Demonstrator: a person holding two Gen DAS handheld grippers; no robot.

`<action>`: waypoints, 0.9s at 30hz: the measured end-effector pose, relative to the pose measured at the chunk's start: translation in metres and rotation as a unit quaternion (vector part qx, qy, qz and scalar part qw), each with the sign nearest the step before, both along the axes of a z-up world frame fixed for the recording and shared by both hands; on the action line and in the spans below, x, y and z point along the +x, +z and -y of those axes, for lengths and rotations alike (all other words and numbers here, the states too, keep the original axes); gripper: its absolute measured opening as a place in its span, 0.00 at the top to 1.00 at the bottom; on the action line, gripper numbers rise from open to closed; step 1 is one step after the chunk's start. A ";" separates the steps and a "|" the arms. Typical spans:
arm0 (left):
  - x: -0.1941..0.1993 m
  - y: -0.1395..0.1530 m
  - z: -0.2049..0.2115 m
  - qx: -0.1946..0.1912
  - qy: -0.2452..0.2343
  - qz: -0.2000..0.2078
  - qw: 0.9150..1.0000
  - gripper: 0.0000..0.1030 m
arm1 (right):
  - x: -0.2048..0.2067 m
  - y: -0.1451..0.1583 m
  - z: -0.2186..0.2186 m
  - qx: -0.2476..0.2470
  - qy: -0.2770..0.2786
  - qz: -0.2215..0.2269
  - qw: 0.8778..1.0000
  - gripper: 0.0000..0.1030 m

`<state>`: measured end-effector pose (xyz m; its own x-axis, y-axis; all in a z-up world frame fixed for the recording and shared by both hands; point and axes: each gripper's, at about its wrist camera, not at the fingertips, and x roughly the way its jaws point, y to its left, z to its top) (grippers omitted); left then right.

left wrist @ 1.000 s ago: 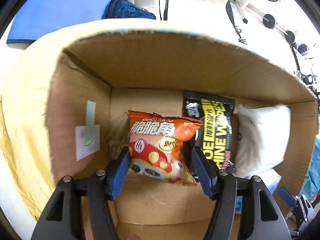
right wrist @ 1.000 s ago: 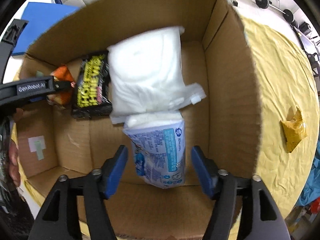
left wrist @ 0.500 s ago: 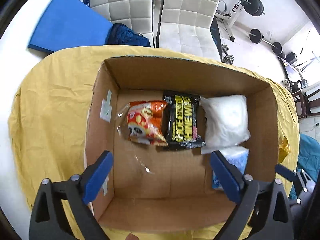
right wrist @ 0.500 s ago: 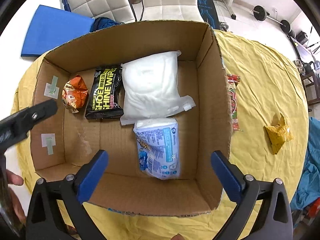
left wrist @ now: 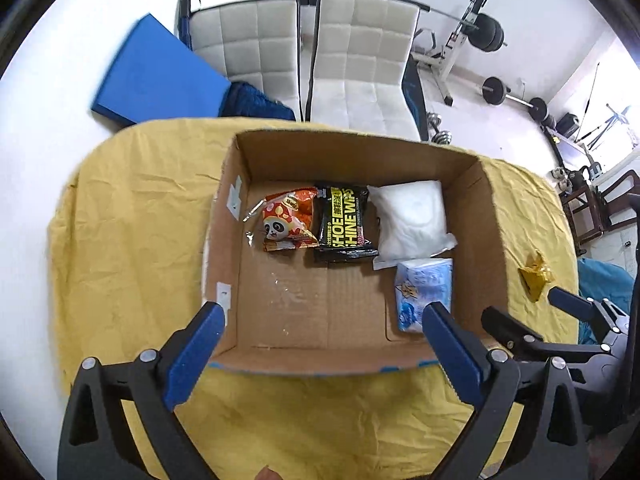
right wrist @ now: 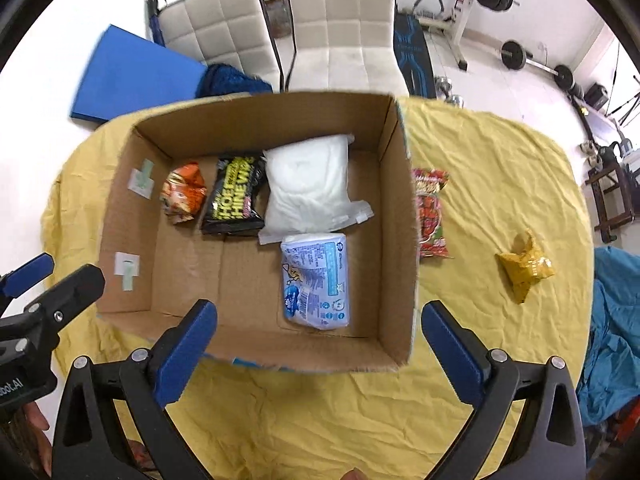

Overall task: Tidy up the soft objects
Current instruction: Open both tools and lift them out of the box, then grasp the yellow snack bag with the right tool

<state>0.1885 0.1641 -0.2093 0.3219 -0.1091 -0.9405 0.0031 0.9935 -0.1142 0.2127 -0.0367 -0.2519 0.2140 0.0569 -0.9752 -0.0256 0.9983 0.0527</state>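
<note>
left gripper (left wrist: 320,332): spread wide, holds nothing | right gripper (right wrist: 318,330): spread wide, holds nothing | cardboard box (right wrist: 400,208): ahead of both, holding four packets | red snack bag (right wrist: 431,212), yellow packet (right wrist: 525,270): on cloth, right of right gripper

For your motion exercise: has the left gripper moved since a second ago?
Yes. The left gripper has pulled back up out of the cardboard box, leaving the orange snack bag inside.
</note>
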 end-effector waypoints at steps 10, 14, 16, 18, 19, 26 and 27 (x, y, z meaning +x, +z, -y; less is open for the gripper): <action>-0.032 0.055 -0.005 0.000 0.008 0.043 0.999 0.02 | -0.044 0.072 0.007 0.010 0.004 0.066 0.998 0.00; -0.037 0.062 -0.004 -0.006 0.011 0.045 0.999 0.02 | -0.052 0.088 0.010 0.026 0.006 0.074 0.997 0.00; -0.036 0.062 -0.002 -0.009 0.014 0.044 0.999 0.02 | -0.055 0.094 0.010 0.030 0.008 0.079 0.996 0.00; -0.036 0.061 0.003 -0.012 0.013 0.038 0.999 0.02 | -0.055 0.095 0.013 0.039 0.009 0.077 0.996 0.00; -0.035 0.061 0.007 -0.012 0.013 0.037 0.999 0.02 | -0.055 0.095 0.015 0.043 0.008 0.075 0.996 0.00; -0.011 0.046 0.053 -0.004 -0.007 0.020 1.000 0.02 | -0.045 0.078 0.072 0.061 -0.040 0.049 0.996 0.00; -0.006 0.043 0.062 -0.004 -0.012 0.017 1.000 0.02 | -0.042 0.072 0.092 0.061 -0.060 0.042 0.995 0.00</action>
